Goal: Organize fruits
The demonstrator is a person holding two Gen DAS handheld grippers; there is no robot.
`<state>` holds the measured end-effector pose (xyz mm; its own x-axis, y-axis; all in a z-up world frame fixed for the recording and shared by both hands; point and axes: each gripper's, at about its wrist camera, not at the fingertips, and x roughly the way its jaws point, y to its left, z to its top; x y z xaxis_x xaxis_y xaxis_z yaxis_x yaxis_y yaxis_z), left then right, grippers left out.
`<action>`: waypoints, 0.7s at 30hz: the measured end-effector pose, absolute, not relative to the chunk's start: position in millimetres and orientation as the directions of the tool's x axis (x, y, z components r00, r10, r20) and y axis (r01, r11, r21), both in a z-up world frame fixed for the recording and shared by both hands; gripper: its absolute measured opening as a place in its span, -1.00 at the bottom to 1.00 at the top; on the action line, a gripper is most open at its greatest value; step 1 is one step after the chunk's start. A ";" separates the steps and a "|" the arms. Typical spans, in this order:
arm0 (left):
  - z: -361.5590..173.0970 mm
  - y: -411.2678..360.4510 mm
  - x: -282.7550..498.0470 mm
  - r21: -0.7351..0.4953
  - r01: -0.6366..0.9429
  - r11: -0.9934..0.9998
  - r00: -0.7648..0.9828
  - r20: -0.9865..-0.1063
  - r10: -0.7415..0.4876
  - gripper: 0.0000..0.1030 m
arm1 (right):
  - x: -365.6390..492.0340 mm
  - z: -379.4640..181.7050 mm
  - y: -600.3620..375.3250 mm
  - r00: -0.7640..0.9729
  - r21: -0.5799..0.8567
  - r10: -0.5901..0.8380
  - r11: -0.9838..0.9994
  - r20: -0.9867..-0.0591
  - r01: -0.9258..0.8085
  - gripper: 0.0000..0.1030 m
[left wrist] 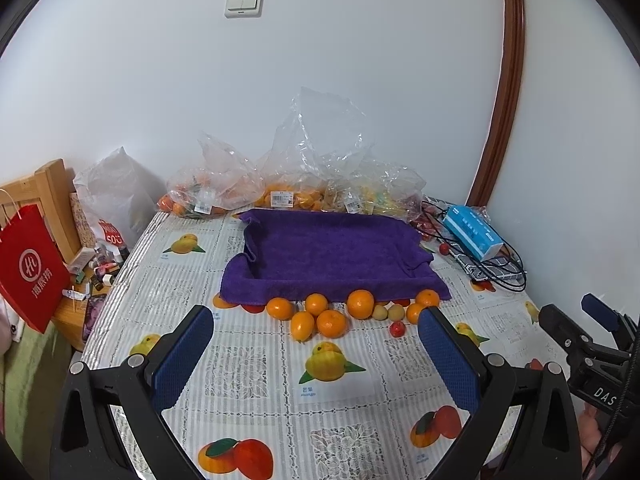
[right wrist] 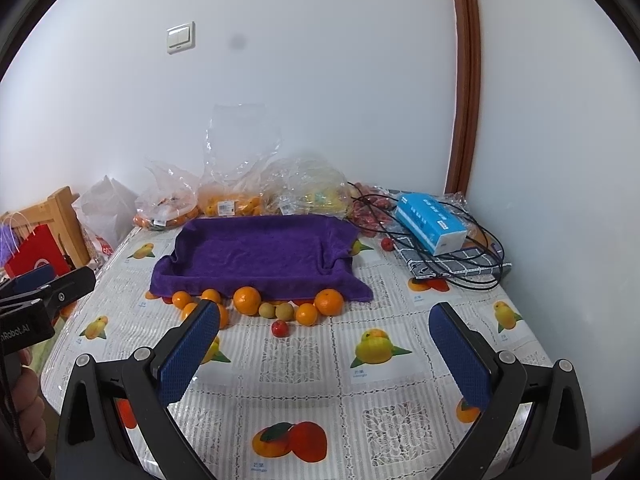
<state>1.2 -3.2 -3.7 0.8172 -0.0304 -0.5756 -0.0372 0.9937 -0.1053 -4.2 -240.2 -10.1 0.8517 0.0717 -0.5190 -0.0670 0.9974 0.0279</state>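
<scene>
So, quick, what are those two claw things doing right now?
Left gripper: open, holding nothing.
Right gripper: open, holding nothing.

Each hand-held gripper is the same build — the left hand-held gripper [left wrist: 316, 354] and right hand-held gripper [right wrist: 325, 346] have black angular arms, round silver screws at the joints, and fingers [right wrist: 188, 354] faced with blue textured pads. White lettering marks the black bodies.
</scene>
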 end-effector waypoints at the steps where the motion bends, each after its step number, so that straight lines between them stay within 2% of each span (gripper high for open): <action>1: -3.7 -2.9 0.7 -0.101 -0.038 0.994 0.818 -0.574 -0.027 1.00 | -4.3 -10.2 -240.6 0.852 0.034 0.074 0.997 -0.519 -0.066 0.99; 21: -6.8 -1.7 0.5 -0.115 -0.031 0.993 0.817 -0.576 -0.041 1.00 | -2.1 -11.7 -239.3 0.853 0.024 0.077 0.997 -0.516 -0.075 0.99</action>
<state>0.5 -1.7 -6.8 0.8165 -0.0410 -0.5759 -0.0310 0.9929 -0.1147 -2.1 -239.3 -11.7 0.8533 0.0768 -0.5157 -0.0755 0.9969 0.0236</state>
